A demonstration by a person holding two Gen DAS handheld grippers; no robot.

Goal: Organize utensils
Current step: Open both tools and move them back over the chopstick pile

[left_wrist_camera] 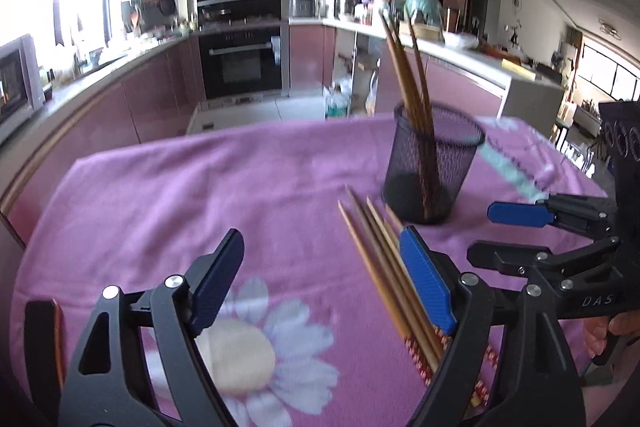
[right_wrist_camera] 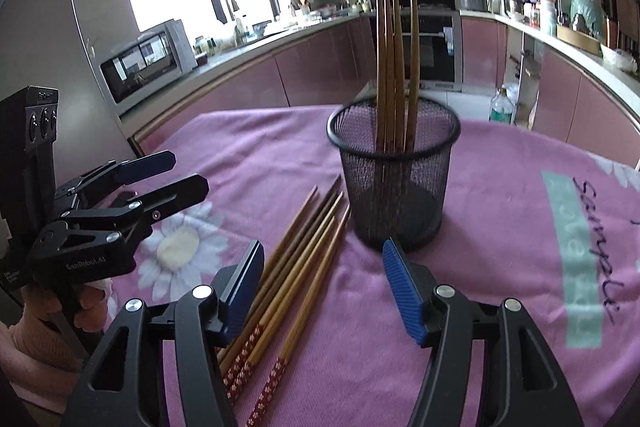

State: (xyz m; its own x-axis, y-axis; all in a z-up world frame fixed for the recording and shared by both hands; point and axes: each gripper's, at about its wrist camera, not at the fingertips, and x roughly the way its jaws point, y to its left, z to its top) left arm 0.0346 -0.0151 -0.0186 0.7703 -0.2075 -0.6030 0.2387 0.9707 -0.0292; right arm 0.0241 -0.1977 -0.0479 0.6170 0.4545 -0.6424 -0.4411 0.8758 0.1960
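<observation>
A black mesh cup [left_wrist_camera: 433, 163] [right_wrist_camera: 394, 183] stands on the pink cloth and holds several wooden chopsticks [right_wrist_camera: 396, 67] upright. Several more chopsticks [left_wrist_camera: 384, 263] [right_wrist_camera: 296, 267] with red patterned ends lie on the cloth just in front of the cup. My left gripper [left_wrist_camera: 324, 279] is open and empty, its right finger beside the lying chopsticks. My right gripper [right_wrist_camera: 324, 287] is open and empty, hovering over the lying chopsticks in front of the cup. Each gripper shows in the other's view, the right one [left_wrist_camera: 516, 227] and the left one [right_wrist_camera: 176, 175].
The pink cloth [left_wrist_camera: 200, 195] with a daisy print covers the table. A teal printed band [right_wrist_camera: 572, 259] lies on it right of the cup. Kitchen counters, an oven [left_wrist_camera: 240, 63] and a microwave [right_wrist_camera: 148, 63] stand beyond the table's far edge.
</observation>
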